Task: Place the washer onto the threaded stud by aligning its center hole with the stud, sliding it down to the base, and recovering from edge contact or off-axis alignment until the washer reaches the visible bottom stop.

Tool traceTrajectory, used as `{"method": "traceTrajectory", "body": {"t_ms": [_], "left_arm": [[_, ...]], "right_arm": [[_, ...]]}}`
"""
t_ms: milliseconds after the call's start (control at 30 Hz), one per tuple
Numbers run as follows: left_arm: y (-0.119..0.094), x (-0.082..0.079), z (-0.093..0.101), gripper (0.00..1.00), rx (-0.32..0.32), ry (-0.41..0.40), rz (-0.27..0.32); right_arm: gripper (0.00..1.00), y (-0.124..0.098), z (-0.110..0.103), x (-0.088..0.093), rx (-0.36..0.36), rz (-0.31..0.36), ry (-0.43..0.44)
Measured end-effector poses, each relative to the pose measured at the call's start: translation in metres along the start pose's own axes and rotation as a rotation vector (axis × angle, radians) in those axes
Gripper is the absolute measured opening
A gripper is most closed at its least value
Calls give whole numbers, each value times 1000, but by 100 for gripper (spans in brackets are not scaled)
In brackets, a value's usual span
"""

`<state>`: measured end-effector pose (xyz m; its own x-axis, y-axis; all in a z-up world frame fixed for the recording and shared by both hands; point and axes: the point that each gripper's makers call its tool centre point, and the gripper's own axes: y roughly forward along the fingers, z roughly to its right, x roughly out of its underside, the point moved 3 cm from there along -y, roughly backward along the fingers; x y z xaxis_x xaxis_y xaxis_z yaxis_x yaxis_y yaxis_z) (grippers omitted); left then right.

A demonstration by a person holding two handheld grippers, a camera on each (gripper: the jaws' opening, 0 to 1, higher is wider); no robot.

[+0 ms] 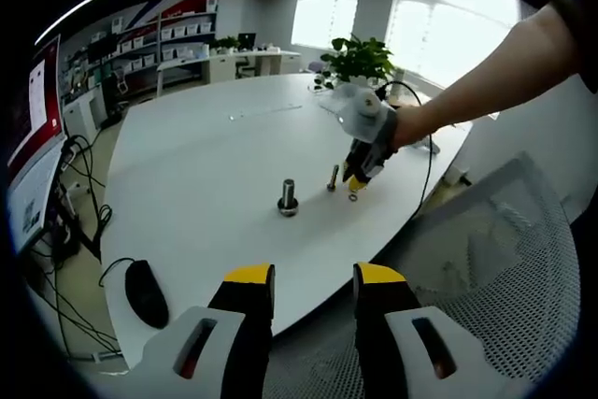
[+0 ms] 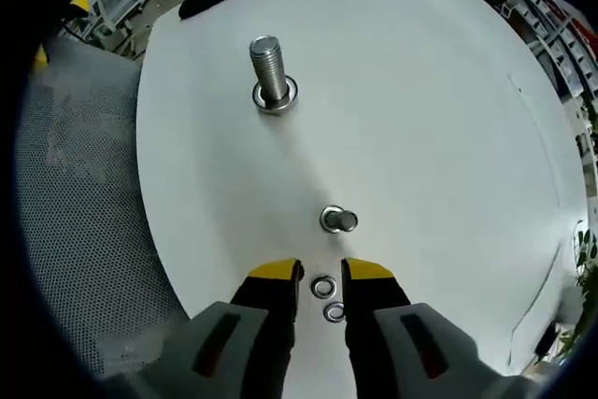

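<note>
Looking left to right across the left gripper view: a black mouse [image 1: 147, 292] lies near the bench [image 1: 206, 151] edge; the large stud [image 1: 288, 196] stands upright mid-bench on its base, a washer apparently already seated there; the small stud [image 1: 333, 178] stands just beside the right gripper [image 1: 356, 181], which a bare arm [image 1: 486, 81] brings down over the bench. The left gripper [image 1: 315, 289] hangs back off the bench edge, above a mesh chair [image 1: 486, 259], jaws set apart with nothing between them; judged idle, giving the other hand room.

Right gripper view, same order: large stud [image 2: 268, 72] upper left, small stud [image 2: 338, 220] close ahead, pointing almost at the lens. Two loose washers [image 2: 328, 299] lie flat on the bench [image 2: 439, 119] between the yellow-tipped jaws of the right gripper [image 2: 321, 272]. Jaws are narrowly apart, straddling the washers; contact cannot be told. Judgement: washer not yet lifted. Straddling both risks pinching two, and a flat washer offers only its thin rim.
</note>
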<state>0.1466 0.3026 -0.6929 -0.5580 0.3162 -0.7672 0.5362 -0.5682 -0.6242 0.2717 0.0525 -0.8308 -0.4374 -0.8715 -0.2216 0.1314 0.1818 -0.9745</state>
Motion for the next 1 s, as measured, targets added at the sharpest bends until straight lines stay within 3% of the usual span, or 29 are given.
{"method": "traceTrajectory", "body": {"t_ms": [300, 467, 633, 833, 1000], "left_arm": [[0, 0, 2, 32, 9, 7, 1], [1, 0, 2, 31, 10, 8, 2], [1, -1, 2, 31, 8, 6, 4], [1, -1, 2, 31, 8, 6, 1], [2, -1, 2, 31, 10, 9, -5]], "right_arm": [[21, 7, -18, 11, -27, -12, 2], [21, 7, -16, 8, -19, -4, 20], [19, 8, -20, 6, -18, -21, -22], [19, 7, -18, 4, -24, -36, 40], [19, 8, -18, 4, -28, -41, -25]]}}
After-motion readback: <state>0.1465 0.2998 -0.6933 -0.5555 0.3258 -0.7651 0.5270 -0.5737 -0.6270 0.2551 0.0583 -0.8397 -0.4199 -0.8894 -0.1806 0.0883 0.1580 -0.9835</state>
